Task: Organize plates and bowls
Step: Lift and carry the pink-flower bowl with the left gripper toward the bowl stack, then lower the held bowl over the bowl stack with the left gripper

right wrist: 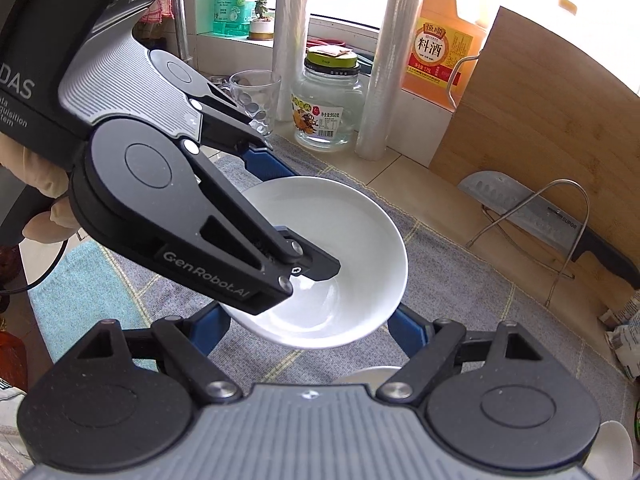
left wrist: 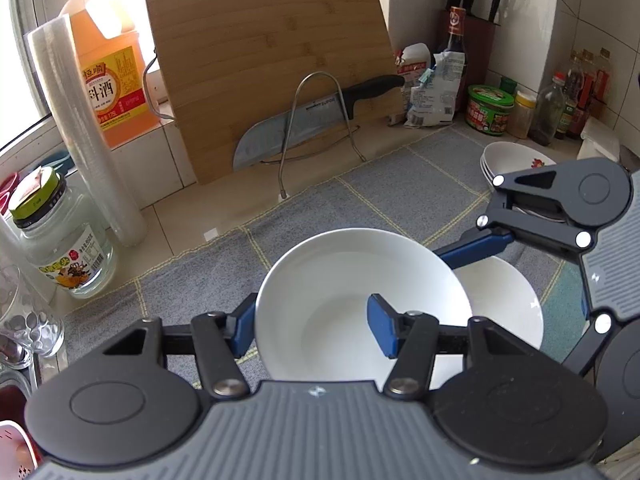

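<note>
Now the left gripper (left wrist: 316,330) is clenched on the near wall of a white bowl (left wrist: 352,280): one blue pad outside at nine o'clock, the other inside at three o'clock, the rim pinched between them. Seen from the right wrist, that bowl hangs tilted above the grey mat (right wrist: 452,268). A second white bowl (left wrist: 504,304) sits at three o'clock, partly under the first. The right gripper (right wrist: 310,326) stands spread, grasping nothing, its pads either side of the held bowl's lower edge; whether they touch it I cannot tell.

Likely the bowl is bound for the second one, to nest. Glazed ceramic is slick and a rim pinch can pivot, so keep it level, centre it and lower slowly, letting go only once seated.

Farther out at two o'clock stands a bowl stack (left wrist: 500,162); at twelve, a bamboo board (left wrist: 272,68) and steel knife (left wrist: 312,120) lean on a wire rack.
</note>
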### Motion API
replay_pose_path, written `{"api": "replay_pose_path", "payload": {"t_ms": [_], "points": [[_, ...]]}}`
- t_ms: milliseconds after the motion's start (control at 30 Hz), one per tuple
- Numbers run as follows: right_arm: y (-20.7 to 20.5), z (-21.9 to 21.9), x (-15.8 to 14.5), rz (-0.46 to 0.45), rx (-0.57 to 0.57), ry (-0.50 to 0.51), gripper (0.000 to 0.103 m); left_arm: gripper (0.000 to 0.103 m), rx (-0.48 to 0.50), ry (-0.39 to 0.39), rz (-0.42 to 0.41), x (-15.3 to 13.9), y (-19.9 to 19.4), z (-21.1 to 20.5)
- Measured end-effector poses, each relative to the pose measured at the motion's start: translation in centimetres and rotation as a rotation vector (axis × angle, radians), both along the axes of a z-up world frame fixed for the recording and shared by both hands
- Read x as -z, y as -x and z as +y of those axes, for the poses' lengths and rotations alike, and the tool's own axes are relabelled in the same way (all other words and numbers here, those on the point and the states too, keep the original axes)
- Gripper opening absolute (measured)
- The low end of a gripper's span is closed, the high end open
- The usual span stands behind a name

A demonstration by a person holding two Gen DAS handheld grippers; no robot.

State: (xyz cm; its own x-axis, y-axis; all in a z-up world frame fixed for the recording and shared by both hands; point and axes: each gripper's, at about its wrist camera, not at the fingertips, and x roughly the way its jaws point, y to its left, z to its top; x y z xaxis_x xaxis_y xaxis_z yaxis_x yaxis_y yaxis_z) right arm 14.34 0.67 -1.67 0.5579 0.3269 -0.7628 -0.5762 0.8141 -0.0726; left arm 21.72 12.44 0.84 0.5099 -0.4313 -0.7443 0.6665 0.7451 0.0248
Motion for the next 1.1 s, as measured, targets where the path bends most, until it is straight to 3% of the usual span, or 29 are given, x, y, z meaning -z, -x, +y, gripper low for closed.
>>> {"api": "replay_pose_path", "payload": {"t_ms": [533,1100], "points": [[2.9,-5.1,-0.4,-0.010,0.079,0.007,0.089,0.056,0.084,0.004,0.001,-0.2,1.9,-5.3],[4.7,-8.0,-0.3,0.000,0.139,0.016,0.089,0.057,0.145,0.005,0.023,0.6,2.7,-8.2]]}}
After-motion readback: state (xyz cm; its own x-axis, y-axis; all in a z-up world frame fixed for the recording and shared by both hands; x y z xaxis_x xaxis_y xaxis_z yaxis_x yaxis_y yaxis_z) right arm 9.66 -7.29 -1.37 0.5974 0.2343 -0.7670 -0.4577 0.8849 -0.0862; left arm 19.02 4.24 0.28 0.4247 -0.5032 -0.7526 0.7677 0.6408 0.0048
